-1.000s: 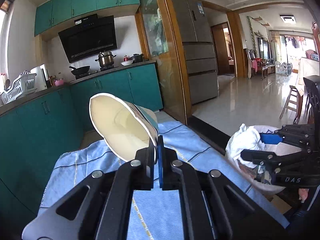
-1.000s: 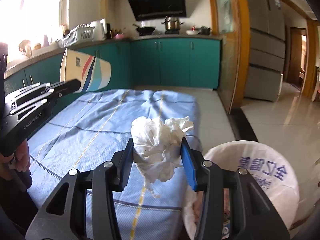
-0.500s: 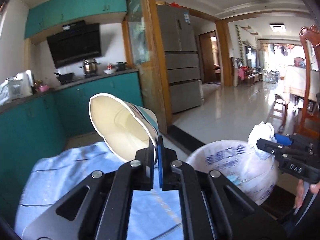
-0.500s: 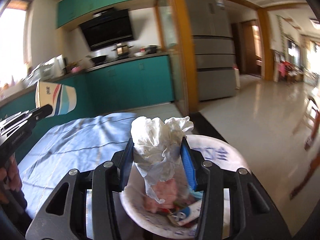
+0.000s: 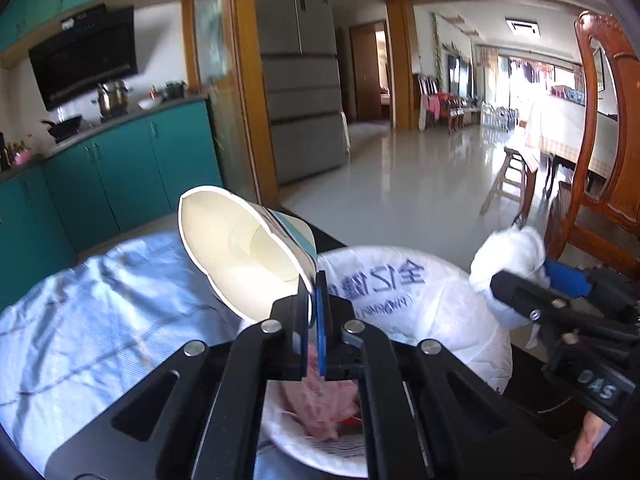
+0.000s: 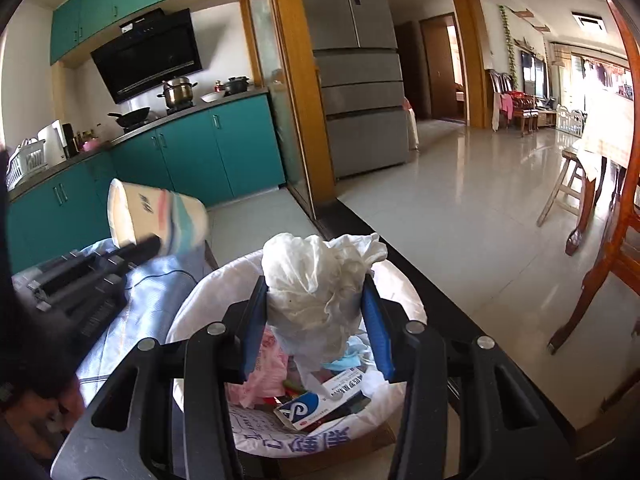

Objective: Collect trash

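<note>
My left gripper [image 5: 314,300] is shut on the rim of a squashed paper cup [image 5: 244,248], white inside with blue and red stripes outside. It holds the cup above the near edge of the trash bin [image 5: 404,276], which is lined with a white printed bag. My right gripper [image 6: 316,316] is shut on a crumpled white tissue wad [image 6: 316,284] and holds it right above the bin [image 6: 400,394]. The cup [image 6: 160,212] and left gripper [image 6: 148,246] show at the left in the right wrist view. The tissue [image 5: 508,256] shows at the right in the left wrist view.
The bin holds pink plastic [image 6: 260,376], a small blue-and-white box [image 6: 320,400] and other scraps. A table with a blue striped cloth [image 5: 80,320] lies left of the bin. A wooden chair [image 5: 604,168] stands at the right. Teal cabinets [image 6: 224,148] and a fridge [image 6: 360,80] lie beyond.
Both grippers have swung right, from over the blue cloth to over the trash bin, each still holding its item. The bin now lies right under both.
</note>
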`<state>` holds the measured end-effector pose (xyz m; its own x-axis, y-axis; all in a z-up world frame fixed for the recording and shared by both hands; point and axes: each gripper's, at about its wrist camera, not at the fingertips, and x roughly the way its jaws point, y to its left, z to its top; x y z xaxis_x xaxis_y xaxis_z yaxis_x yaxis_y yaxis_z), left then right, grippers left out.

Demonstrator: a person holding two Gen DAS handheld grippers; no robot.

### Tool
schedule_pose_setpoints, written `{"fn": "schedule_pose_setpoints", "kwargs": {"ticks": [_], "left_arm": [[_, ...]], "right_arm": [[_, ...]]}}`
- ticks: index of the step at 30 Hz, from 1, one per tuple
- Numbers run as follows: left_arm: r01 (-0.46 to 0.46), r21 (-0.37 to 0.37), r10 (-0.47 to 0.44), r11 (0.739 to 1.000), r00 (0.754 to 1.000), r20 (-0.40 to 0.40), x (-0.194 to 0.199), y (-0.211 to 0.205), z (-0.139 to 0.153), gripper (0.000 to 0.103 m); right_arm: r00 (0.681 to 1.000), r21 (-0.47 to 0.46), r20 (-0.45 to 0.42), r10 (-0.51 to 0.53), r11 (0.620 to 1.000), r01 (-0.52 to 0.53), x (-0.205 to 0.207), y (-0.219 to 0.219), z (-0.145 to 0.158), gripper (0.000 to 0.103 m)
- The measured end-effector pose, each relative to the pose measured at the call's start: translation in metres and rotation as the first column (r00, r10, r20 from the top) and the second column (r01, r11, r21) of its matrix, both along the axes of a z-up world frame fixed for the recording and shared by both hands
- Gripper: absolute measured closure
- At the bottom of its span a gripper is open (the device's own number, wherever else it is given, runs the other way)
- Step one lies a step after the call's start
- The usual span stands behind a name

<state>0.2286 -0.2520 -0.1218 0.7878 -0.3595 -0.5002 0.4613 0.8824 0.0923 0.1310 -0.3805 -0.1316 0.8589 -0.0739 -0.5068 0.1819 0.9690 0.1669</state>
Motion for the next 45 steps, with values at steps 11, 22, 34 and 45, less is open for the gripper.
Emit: {"fn": "schedule_pose_setpoints", "kwargs": {"ticks": [11,22,34,45], "left_arm": [[-0.039,0.002,0.039,0.999,0.998,-0.045,0.013,0.000,-0.019,0.053],[-0.227,-0.029,0.228,0.973,0.972,0.063,-0.020,0.077,0.016,0.031],[-0.369,-0.036,0.365,0.929,0.894,0.259,-0.143,0.166,0.069,0.003],[-0.369,-0.123,0.389,0.921,0.872,0.296,-0.216,0.205,0.104,0.003]], "right_arm": [[0.999,0.005,-0.043,-0.003,1.000,0.003,0.007,-0.003,-0.010,0.057],[0.991,-0.046,-0.131,0.040,0.998,-0.047,0.039,0.021,-0.020,0.018],[0.973,-0.159,0.192,0.127,0.983,-0.097,-0.081,0.098,0.026,0.003],[0.953,-0.335,0.259,0.155,0.940,-0.062,-0.153,0.149,0.095,0.003]]}}
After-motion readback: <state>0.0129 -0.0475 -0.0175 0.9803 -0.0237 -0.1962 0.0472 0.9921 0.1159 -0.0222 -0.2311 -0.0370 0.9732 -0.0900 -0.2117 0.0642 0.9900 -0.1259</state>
